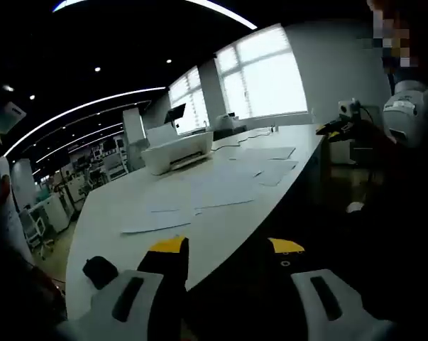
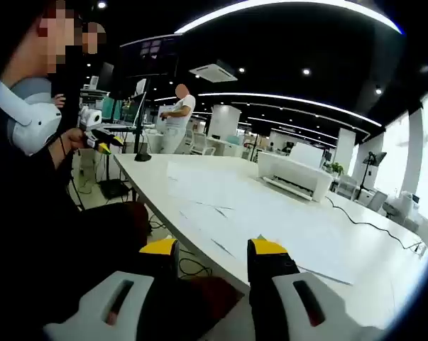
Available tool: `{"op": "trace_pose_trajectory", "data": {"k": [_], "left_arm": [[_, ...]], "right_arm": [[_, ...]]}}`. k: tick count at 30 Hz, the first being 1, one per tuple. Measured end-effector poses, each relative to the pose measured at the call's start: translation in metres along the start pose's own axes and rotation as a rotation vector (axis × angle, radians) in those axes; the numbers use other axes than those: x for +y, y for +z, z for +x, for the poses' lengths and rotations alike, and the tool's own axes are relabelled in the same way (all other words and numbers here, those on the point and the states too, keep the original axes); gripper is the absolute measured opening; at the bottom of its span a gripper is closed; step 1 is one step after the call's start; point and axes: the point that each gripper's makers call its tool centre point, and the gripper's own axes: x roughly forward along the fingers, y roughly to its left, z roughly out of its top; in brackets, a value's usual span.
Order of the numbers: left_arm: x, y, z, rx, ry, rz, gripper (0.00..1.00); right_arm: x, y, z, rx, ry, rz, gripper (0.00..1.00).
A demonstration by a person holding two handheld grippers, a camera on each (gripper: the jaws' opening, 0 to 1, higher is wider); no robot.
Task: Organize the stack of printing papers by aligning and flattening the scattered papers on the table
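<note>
1. Several loose white printing papers (image 1: 221, 186) lie scattered flat across one long white table (image 1: 114, 213); the exact count is unclear.
2. One white printer (image 1: 177, 151) stands on the table in an open office.
3. Left gripper (image 1: 228, 250) and right gripper (image 2: 214, 250) both hover at the table's edge, jaws apart, empty.
4. The right gripper view shows a standing person in a white shirt (image 2: 177, 117).

Left gripper (image 1: 226, 250): jaws parted, nothing between them. Right gripper (image 2: 213, 250): jaws parted, likewise holding nothing.

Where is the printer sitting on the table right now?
In the left gripper view the white printer sits on the far part of the white table, beyond the scattered papers, toward the windows. In the right gripper view it stands at the far right.
</note>
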Motion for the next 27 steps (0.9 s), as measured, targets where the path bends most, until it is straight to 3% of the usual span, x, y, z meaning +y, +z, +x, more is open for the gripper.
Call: {"op": "trace_pose_trajectory", "data": {"k": [27], "left_arm": [[0.0035, 0.0008, 0.0018, 0.000, -0.004, 0.003, 0.48]], "right_arm": [[0.0004, 0.0058, 0.0038, 0.006, 0.007, -0.013, 0.35]]}}
